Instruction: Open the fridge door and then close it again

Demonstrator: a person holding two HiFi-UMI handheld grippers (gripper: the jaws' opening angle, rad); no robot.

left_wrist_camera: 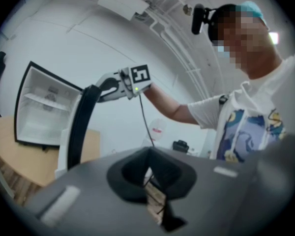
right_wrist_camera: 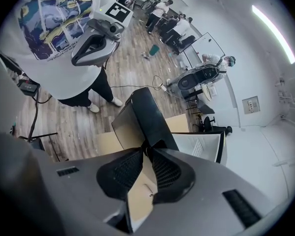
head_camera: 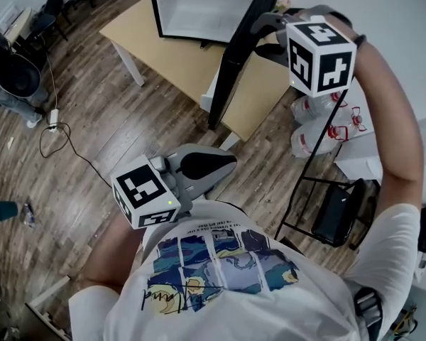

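Atop the fridge door (right_wrist_camera: 143, 113), the right gripper (right_wrist_camera: 147, 149) clamps its edge.

The door (head_camera: 234, 62) is smooth, glossy black. The table (head_camera: 170, 48) under it is matt pale wood; the floor (head_camera: 99, 119) beside the door is grainy brown plank wood. The shirt (head_camera: 220, 311) is soft cloth.

Wood plank floor (head_camera: 113, 119), tan table (head_camera: 172, 57), white walls (right_wrist_camera: 265, 87), ceiling strip lights (right_wrist_camera: 273, 26)
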